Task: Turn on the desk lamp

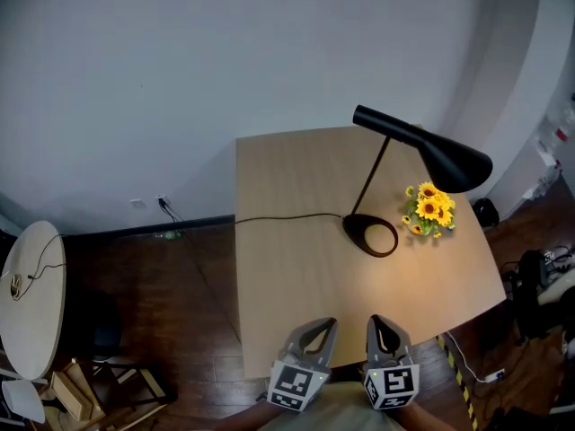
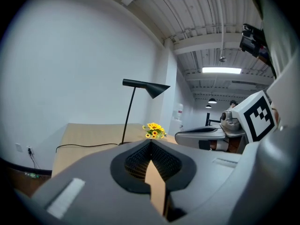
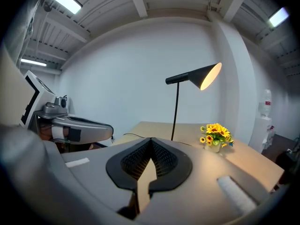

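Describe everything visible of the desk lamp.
The desk lamp is matte black: an oval ring base flat on the tan table, a thin leaning stem, a straight arm, a cone shade. It is lit: the shade glows inside, warming the tabletop by the sunflowers. Its cord runs left off the table edge. Nothing else touches it.

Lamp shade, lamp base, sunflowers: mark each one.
lamp shade (image 1: 458,164), head view, top of the black cone.
lamp base (image 1: 351,229), head view, left side of the ring.
sunflowers (image 1: 431,208), head view, the yellow blooms.
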